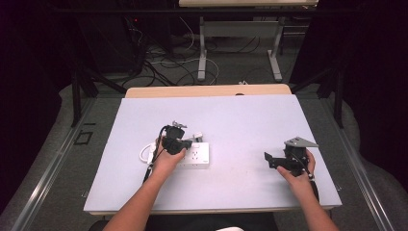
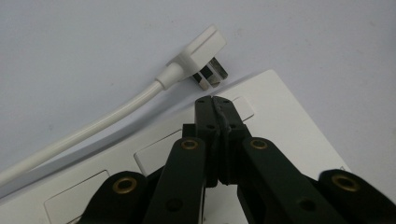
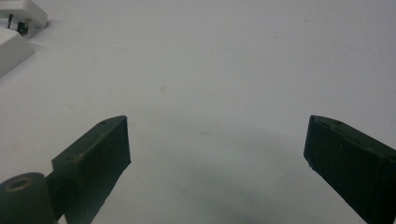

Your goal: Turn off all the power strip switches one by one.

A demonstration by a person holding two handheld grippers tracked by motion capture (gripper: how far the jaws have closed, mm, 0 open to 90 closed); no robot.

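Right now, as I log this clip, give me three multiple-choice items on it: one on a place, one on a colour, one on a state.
1. Where does the plug lie?
A. On the table beside the power strip
B. Pushed into a socket
C. Between the right gripper's jaws

2. What colour is the power strip?
A. Black
B. White
C. Red

3. How do the two grippers stand?
A. Both open
B. Left open, right shut
C. Left shut, right open

Answers:
1. A: in the left gripper view its prongs are bare, lying by the strip's edge.
2. B: the strip and its cord are white.
3. C: the left gripper has its jaws together, empty, over the strip; the right gripper has them wide apart over bare table.
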